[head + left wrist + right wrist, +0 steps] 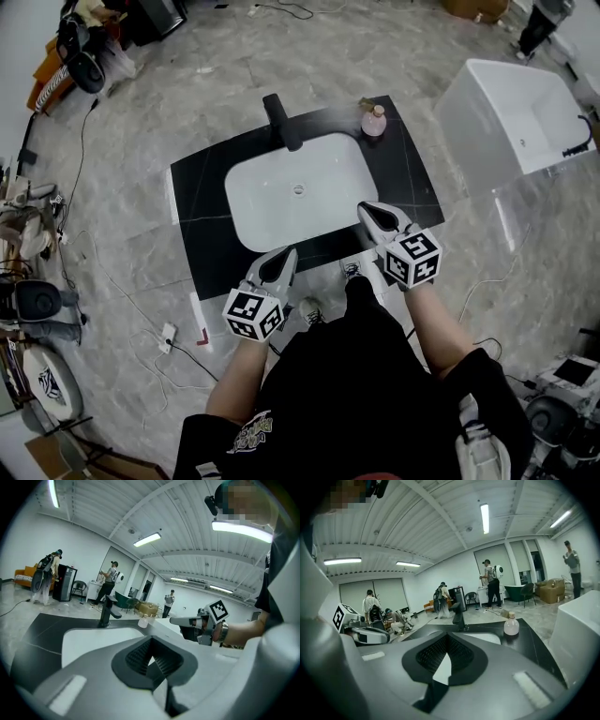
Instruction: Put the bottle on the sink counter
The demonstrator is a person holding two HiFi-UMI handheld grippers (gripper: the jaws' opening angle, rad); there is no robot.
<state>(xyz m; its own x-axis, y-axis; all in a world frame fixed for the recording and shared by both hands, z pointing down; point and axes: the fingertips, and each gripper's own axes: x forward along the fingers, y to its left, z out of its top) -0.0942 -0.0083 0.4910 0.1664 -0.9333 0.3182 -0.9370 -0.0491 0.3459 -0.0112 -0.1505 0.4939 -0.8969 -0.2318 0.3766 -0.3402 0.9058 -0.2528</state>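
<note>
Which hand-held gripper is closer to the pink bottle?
Right. The right hand-held gripper is at the front right of the sink counter, with the bottle straight ahead at the back. The left hand-held gripper is at the front, farther left.

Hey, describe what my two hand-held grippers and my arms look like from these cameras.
Both the left hand-held gripper and right hand-held gripper have pale grey tapered shells with dark ribbed inner pads. Each carries a cube with black-and-white square markers at its rear. You wear a black short-sleeved top with a pale print, and a silvery wristband on the right wrist.
</note>
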